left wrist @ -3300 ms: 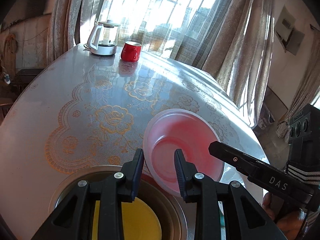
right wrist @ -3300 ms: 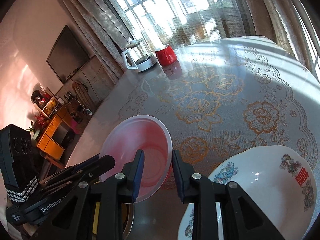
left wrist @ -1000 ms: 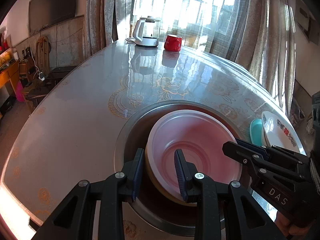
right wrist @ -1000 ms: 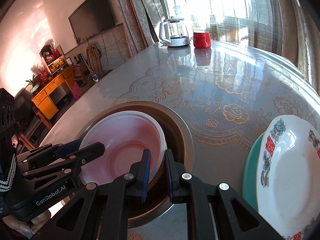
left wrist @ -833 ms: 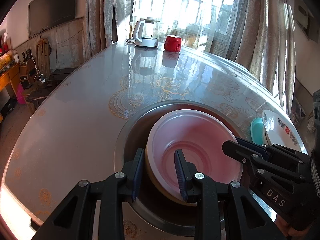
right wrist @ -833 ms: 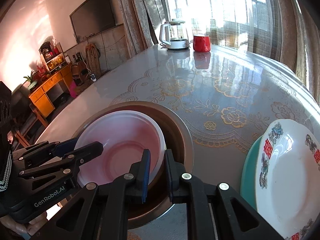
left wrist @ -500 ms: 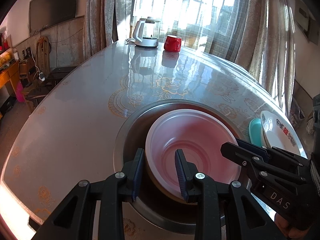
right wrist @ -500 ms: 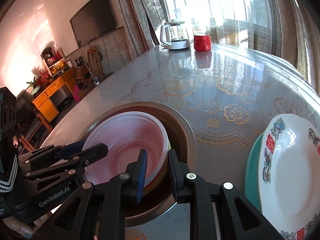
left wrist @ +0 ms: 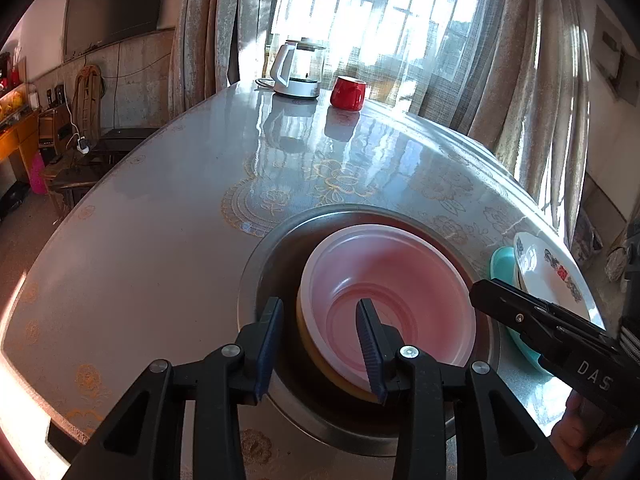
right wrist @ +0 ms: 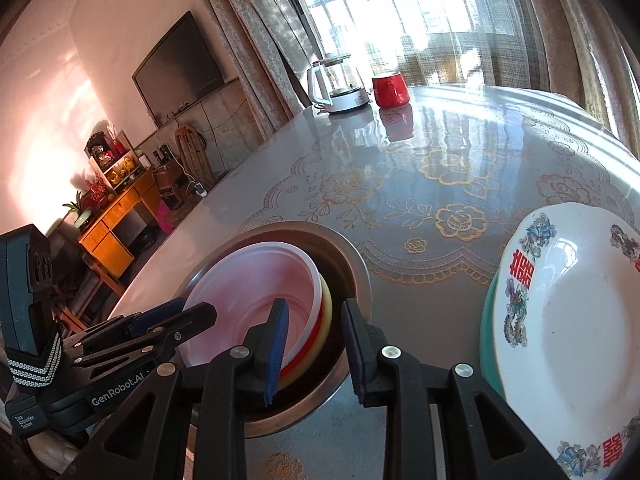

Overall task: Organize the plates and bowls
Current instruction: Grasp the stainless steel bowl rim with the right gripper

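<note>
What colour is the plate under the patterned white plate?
Teal plate, clearest in the right wrist view.

Sunlight pours through a barred window hung with pale curtains, just behind the far edge of the round table. Left of the window, a dark television hangs on the wall. Further left of the window, an orange cabinet stands against the pink-lit wall.

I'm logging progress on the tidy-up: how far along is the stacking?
Done: pink bowl nested on the yellow one inside the metal basin; white plate sits on the teal one. In hand: nothing; both grippers have just been opening, letting go. Left: possibly nothing.
</note>
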